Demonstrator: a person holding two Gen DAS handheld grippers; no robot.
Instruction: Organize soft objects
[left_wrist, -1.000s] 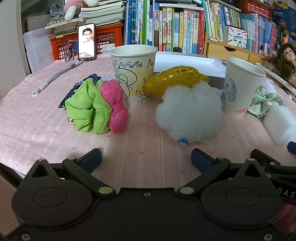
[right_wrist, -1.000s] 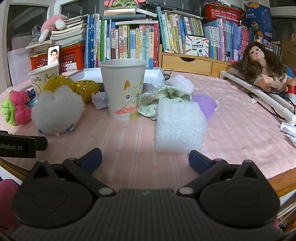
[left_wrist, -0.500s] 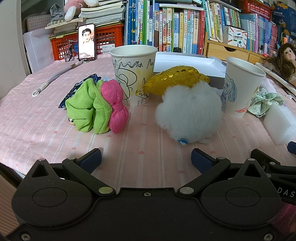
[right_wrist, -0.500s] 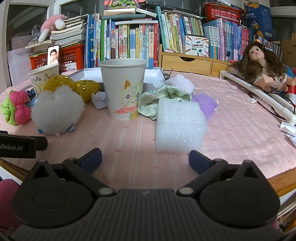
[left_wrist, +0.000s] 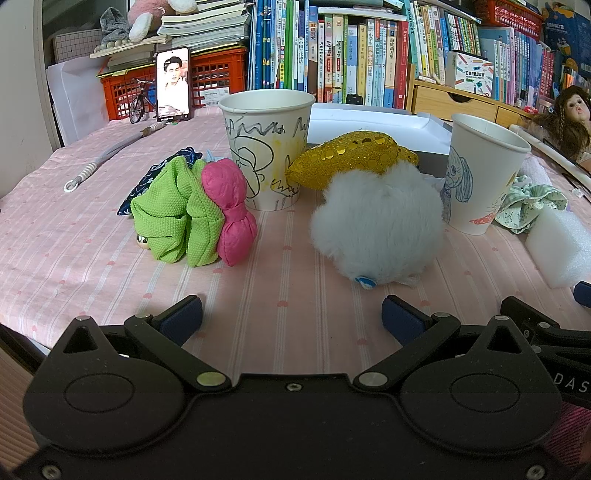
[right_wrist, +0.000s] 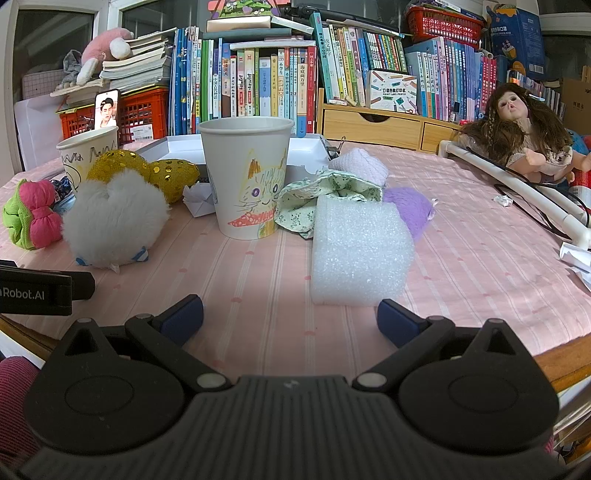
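On the pink tablecloth lie a green scrunchie (left_wrist: 173, 218) touching a pink scrunchie (left_wrist: 231, 214), a white furry ball (left_wrist: 376, 225) and a gold sequin piece (left_wrist: 351, 155) behind it. Two drawn-on paper cups stand there: left cup (left_wrist: 266, 151), right cup (left_wrist: 480, 177). My left gripper (left_wrist: 291, 319) is open and empty, near the table's front edge, short of the furry ball. My right gripper (right_wrist: 290, 317) is open and empty just before a white foam block (right_wrist: 358, 254). A floral cloth (right_wrist: 325, 199), a purple plush (right_wrist: 410, 210) and a lilac cloth (right_wrist: 358, 166) lie behind the foam.
A white tray (right_wrist: 306, 147) sits behind the cups. Bookshelves, a red crate (left_wrist: 218, 81) and a phone (left_wrist: 173, 85) line the back. A doll (right_wrist: 524, 136) and a white tube (right_wrist: 517, 184) lie at the right. A cord (left_wrist: 107, 158) lies at the left.
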